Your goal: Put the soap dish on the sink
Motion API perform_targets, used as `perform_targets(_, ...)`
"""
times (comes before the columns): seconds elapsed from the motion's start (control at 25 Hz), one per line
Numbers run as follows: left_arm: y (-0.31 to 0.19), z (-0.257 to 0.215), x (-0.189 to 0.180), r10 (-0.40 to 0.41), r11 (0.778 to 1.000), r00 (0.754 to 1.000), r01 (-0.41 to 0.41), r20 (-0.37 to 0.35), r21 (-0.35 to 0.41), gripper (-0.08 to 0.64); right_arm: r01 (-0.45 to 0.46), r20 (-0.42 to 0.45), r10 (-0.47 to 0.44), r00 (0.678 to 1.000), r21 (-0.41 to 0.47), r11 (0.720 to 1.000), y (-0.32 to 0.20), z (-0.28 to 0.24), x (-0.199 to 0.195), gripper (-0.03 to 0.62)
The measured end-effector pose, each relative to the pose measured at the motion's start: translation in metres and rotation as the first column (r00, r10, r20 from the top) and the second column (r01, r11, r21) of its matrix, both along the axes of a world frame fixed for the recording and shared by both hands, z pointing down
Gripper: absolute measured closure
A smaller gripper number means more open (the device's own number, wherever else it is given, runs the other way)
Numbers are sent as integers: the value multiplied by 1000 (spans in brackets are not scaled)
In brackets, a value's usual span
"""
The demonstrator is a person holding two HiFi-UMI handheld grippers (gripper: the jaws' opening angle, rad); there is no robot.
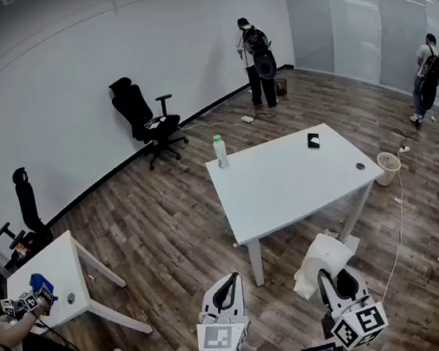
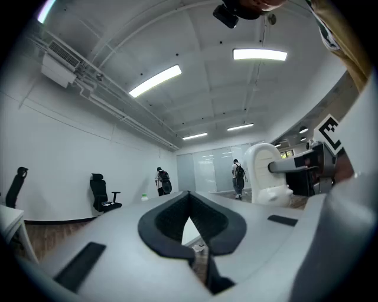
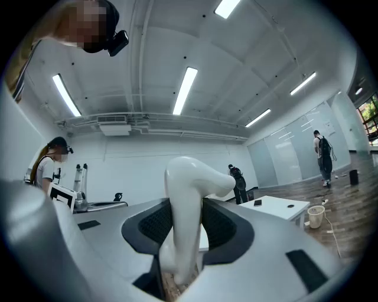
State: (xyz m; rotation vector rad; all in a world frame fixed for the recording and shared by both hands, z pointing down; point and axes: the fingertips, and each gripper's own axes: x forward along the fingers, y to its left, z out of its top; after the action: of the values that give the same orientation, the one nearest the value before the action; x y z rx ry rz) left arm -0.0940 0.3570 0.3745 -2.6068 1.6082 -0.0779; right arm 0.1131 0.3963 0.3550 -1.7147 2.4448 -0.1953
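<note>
A glossy white soap dish (image 1: 324, 256) stands on edge between the jaws of my right gripper (image 1: 335, 276), which is shut on it. In the right gripper view the soap dish (image 3: 188, 194) rises out of the dark pads (image 3: 221, 227) and curves over to the right. My left gripper (image 1: 231, 281) hangs beside it at the bottom of the head view, jaws shut tip to tip with nothing in them. The left gripper view shows its own closed tips (image 2: 189, 197) and the soap dish (image 2: 266, 174) off to the right. Both grippers point level above the wooden floor. No sink is in view.
A white table (image 1: 284, 182) stands just ahead with a bottle (image 1: 219, 151), a dark phone (image 1: 313, 141) and a small dark disc (image 1: 360, 166). A bin (image 1: 388, 167) is at its right. A second table (image 1: 55, 268), office chairs (image 1: 144, 120) and people (image 1: 257, 61) ring the room.
</note>
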Motion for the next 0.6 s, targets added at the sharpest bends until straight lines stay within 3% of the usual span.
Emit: perform_targets(0.6,-10,14,-38,24,999,1000,-24,1,-22,552,-23,14,23,1000,-16,1000,-11,10,-33,442)
